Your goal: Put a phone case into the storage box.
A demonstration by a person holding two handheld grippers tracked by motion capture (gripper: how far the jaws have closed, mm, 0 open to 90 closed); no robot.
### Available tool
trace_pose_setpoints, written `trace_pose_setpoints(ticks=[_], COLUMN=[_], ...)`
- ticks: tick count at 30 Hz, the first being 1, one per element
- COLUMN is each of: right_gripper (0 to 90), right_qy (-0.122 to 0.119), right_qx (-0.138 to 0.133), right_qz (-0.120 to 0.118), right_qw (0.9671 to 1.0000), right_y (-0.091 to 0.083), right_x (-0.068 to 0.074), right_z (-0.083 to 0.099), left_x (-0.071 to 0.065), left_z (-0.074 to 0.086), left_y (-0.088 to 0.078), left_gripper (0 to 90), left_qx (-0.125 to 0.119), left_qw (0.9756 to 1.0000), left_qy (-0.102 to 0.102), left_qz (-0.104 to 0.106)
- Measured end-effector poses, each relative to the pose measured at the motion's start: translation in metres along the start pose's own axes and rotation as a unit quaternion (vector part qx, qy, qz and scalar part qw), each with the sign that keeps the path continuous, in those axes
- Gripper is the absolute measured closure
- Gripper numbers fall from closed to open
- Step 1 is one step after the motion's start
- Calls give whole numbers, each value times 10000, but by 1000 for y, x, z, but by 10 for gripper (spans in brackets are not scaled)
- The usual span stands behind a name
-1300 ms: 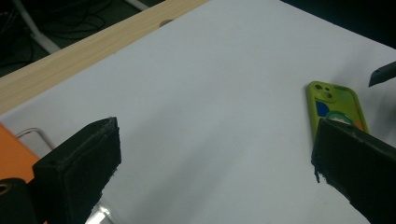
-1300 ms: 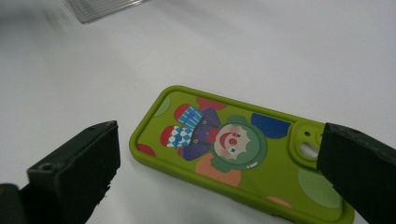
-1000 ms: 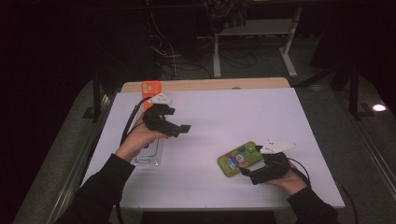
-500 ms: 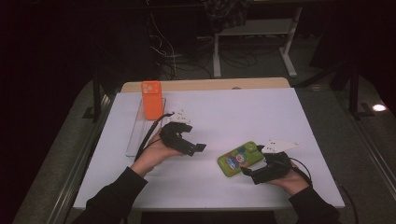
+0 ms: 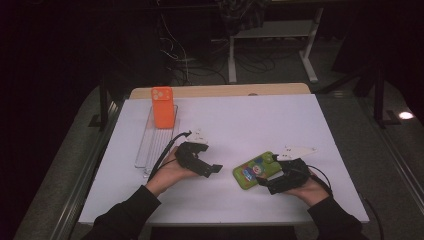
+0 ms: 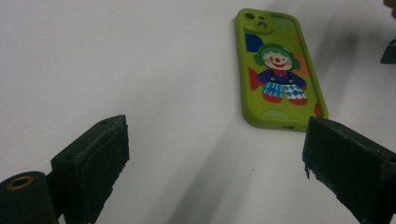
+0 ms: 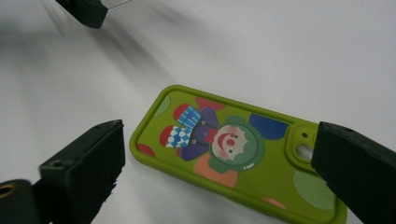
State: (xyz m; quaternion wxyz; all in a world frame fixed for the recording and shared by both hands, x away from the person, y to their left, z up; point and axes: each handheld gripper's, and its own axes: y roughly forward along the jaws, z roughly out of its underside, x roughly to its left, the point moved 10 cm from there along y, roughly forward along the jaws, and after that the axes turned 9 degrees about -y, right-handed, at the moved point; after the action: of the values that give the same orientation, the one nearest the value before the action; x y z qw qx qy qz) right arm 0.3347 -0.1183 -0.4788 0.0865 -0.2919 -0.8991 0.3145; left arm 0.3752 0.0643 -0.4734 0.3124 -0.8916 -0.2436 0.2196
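A green phone case (image 5: 252, 171) with a clown picture lies flat on the white table (image 5: 250, 120). My right gripper (image 5: 267, 182) rests at its near right end. In the right gripper view that gripper (image 7: 219, 172) is open, its jaws wide on either side of the green case (image 7: 233, 154) without touching it. My left gripper (image 5: 212, 170) hovers just left of the case, pointing at it. Its jaws have just been closing part-way, and it (image 6: 215, 158) stands open with nothing between the jaws, the green case (image 6: 280, 70) lying ahead.
An orange phone (image 5: 162, 107) stands in a clear ribbed rack (image 5: 150, 150) at the left of the table. A wooden board edge (image 5: 220, 91) runs along the back. Beyond it are dark floor, cables and desk legs (image 5: 232, 60).
My left hand has left the rack and come down and right toward the green case. The orange phone now stands alone in the rack. The right hand has not moved.
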Motion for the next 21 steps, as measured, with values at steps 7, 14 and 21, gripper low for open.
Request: trace_pose_setpoints(ticks=[7, 14, 21], right_gripper=[159, 412, 675], right_qy=[188, 455, 429], right_qx=[136, 398, 493], right_qz=[-130, -198, -370], right_qw=[9996, 9980, 9972], right_y=[8, 25, 47], right_x=[1, 1, 5], right_z=[-15, -25, -39], left_x=[-1, -1, 0], left_z=[7, 8, 7], left_y=[2, 3, 1], left_gripper=[58, 56, 56], left_qx=[168, 191, 193], left_qw=[9996, 9996, 9995], left_qy=[206, 226, 263], left_qz=[-13, -5, -14])
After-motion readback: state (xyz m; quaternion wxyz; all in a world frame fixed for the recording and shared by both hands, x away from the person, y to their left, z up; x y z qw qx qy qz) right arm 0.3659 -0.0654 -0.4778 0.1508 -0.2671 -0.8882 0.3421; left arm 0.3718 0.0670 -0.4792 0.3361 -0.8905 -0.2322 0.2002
